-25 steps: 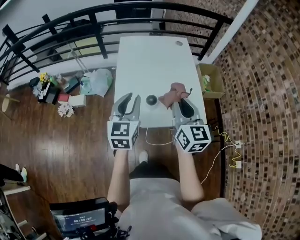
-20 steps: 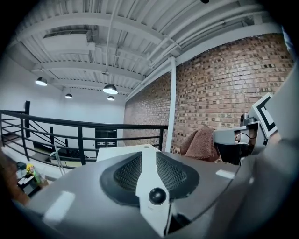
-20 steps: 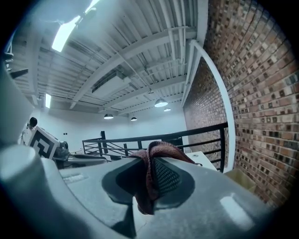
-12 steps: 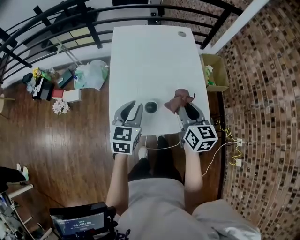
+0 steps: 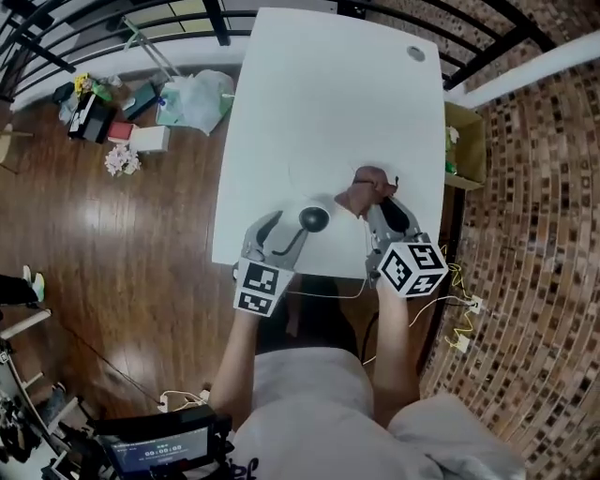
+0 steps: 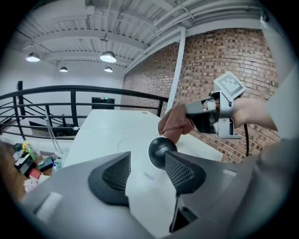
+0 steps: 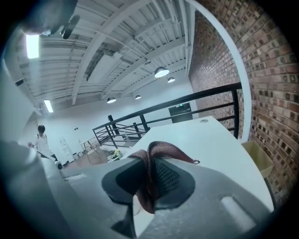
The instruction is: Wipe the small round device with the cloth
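Observation:
The small round black device point(image 5: 313, 218) sits on the white table point(image 5: 328, 94) near its front edge. My left gripper point(image 5: 284, 232) reaches toward it from the left; its jaws are opening, with nothing between the pads. In the left gripper view the device point(image 6: 159, 149) lies just past the right jaw's tip of my left gripper point(image 6: 147, 161), apart from it. My right gripper point(image 5: 380, 208) is shut on the reddish-brown cloth point(image 5: 368, 190), which hangs bunched just right of the device. The cloth point(image 7: 163, 151) is pinched between the pads of the right gripper point(image 7: 148, 170). Cloth point(image 6: 174, 123) and right gripper point(image 6: 205, 116) also show in the left gripper view.
A black railing point(image 5: 216, 23) runs behind and left of the table. Bags and clutter point(image 5: 187, 98) lie on the wooden floor at the left. A cardboard box point(image 5: 466, 141) stands by the brick wall. A white cable point(image 5: 323, 292) hangs off the table's front edge.
My left gripper has gone from shut to open and moved in toward the device. The right gripper still holds the cloth, a little closer to the device.

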Available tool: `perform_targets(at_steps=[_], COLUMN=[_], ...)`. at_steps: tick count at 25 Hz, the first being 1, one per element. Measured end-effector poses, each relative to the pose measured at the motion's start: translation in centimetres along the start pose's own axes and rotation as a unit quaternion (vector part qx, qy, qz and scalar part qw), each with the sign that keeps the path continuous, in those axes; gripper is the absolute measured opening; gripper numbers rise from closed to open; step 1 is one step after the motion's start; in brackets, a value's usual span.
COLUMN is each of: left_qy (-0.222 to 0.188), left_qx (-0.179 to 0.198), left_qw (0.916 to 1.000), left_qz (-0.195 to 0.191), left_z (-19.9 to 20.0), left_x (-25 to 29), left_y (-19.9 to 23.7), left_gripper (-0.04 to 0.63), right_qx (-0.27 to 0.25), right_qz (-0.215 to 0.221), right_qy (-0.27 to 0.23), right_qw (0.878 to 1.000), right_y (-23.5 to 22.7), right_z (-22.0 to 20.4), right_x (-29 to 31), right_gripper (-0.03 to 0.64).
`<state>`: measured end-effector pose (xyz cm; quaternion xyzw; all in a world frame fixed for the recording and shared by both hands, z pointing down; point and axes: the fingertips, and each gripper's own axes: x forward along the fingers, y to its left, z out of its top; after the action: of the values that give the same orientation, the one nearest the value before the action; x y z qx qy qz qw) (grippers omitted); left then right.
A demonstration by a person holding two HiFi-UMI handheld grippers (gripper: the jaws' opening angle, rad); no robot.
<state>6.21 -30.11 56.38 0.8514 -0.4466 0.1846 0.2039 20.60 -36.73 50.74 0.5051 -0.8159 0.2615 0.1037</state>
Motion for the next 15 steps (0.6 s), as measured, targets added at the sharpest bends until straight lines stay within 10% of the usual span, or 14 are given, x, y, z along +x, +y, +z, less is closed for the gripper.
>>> perform_targets(at_steps=[6,15], left_qy=[-0.068,-0.007], left_qx=[-0.024,0.032], left_qw=[0.9973,0.9993], left_qz=[0.016,-0.016], left_z=[-0.4,-4.5], left_x=[-0.3,2.3], left_y=[1.3,-1.2], left_gripper=[0.321,0.463], right_qx=[0.002,0.008], right_qz=[0.004,0.009], right_qy=[0.008,0.008], right_qw=[1.000,1.000], right_y=[-1.9,-2.6], right_z=[-0.1,-0.6], right_x=[2.1,3.0], right_gripper=[0.041,0.041])
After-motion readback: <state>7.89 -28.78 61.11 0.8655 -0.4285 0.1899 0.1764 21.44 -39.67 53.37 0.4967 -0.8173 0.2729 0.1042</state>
